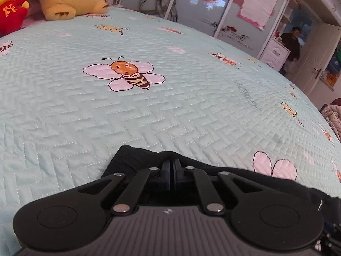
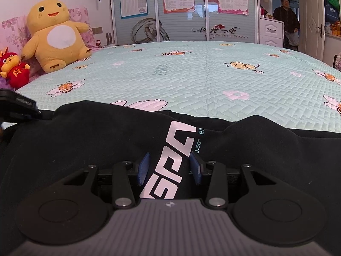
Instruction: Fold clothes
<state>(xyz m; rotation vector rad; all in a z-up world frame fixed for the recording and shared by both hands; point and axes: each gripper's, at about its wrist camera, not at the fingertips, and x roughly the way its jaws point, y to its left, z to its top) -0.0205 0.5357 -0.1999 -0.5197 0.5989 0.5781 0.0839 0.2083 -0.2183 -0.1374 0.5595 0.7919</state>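
A black garment [image 2: 85,132] with white lettering [image 2: 170,170] lies bunched at the near edge of a pale green quilted bed cover [image 2: 202,81]. My right gripper [image 2: 169,167] is shut on a lettered fold of it, and the blue pads [image 2: 142,168] press on both sides. In the left wrist view my left gripper [image 1: 172,164] has its fingers pressed together on the far edge of the black garment [image 1: 132,160], which tents up at the tips. The left gripper's body [image 2: 17,104] shows at the left edge of the right wrist view.
A bee-print bed cover [image 1: 170,111] stretches ahead. A yellow plush [image 2: 57,36] and a red plush [image 2: 15,70] sit at the head, far left. A mirrored wardrobe [image 2: 181,10] and white drawers [image 2: 270,32] stand beyond. A person [image 2: 285,17] stands in the doorway.
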